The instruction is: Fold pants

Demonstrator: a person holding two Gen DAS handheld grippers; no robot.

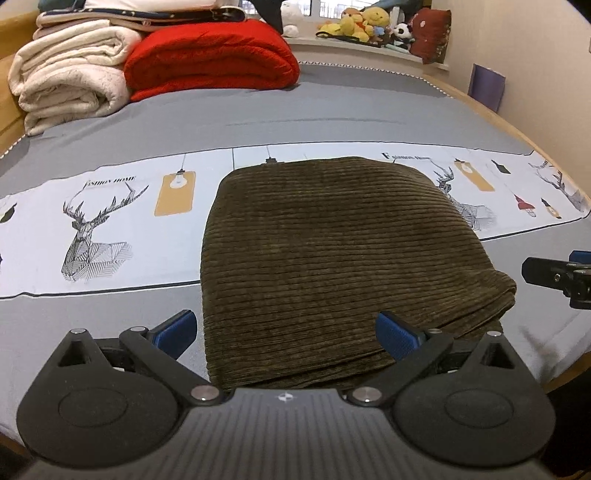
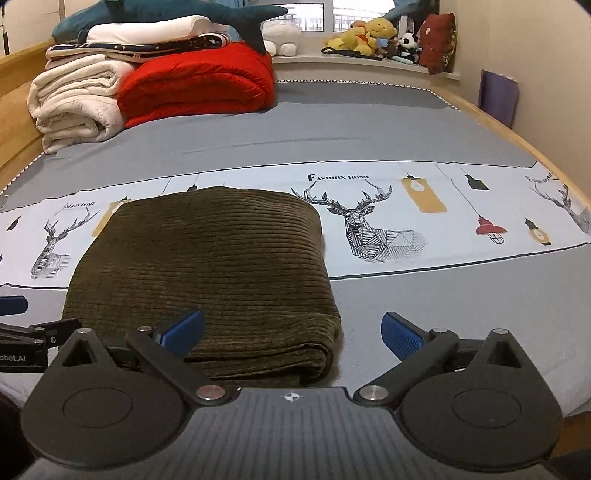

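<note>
The olive-brown corduroy pants (image 1: 325, 258) lie folded into a thick rectangle on the bed, also in the right wrist view (image 2: 207, 273). My left gripper (image 1: 286, 332) is open and empty, its blue pads spread at the near left part of the pants. My right gripper (image 2: 291, 332) is open and empty, spread over the near right corner of the fold. Each gripper shows at the edge of the other's view: the right one (image 1: 557, 280) and the left one (image 2: 22, 332).
The bed (image 1: 332, 110) has a grey sheet with a white deer-print band. Folded cream blankets (image 1: 70, 74) and a red blanket (image 1: 210, 55) are stacked at the far left. Plush toys (image 1: 365, 24) sit on the sill. A wooden bed rim (image 2: 517, 129) runs along the right.
</note>
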